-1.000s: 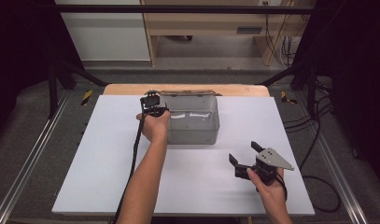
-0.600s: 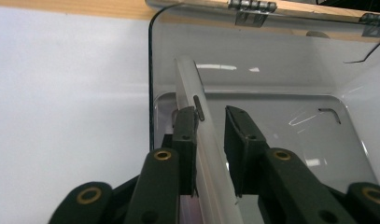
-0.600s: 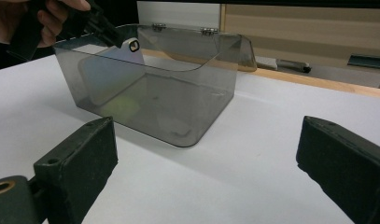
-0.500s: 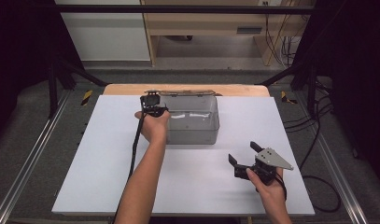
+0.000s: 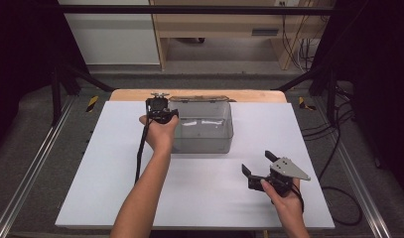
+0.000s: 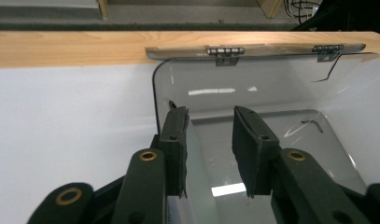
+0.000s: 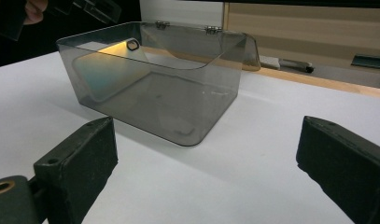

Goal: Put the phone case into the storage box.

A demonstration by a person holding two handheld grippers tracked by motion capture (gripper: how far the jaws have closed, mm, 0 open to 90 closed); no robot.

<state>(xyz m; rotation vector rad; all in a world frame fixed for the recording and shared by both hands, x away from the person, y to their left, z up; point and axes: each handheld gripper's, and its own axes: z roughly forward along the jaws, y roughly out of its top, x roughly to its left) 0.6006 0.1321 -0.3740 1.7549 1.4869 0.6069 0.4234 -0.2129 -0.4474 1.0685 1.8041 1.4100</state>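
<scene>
Straddling the left wall of the clear plastic box (image 6: 271, 100), the left gripper (image 6: 208, 140) had one pad outside that wall and the other inside. Its jaws had just been opening; a gap showed between the pads, and whether the outer pad touched the wall could not be told. In the high view the left gripper (image 5: 161, 110) sat at the box's ten o'clock corner, with the left hand (image 5: 160, 133) behind it. The box (image 5: 205, 128) stood toward twelve o'clock on the white table (image 5: 115, 173), its hinged lid (image 6: 253, 50) thrown back over the far wooden edge (image 6: 61, 46). The right gripper (image 5: 259, 166) rested toward five o'clock of the box, well apart from it, jaws spread wide with nothing between them. From the right gripper view the box (image 7: 155, 88) looked empty.
</scene>
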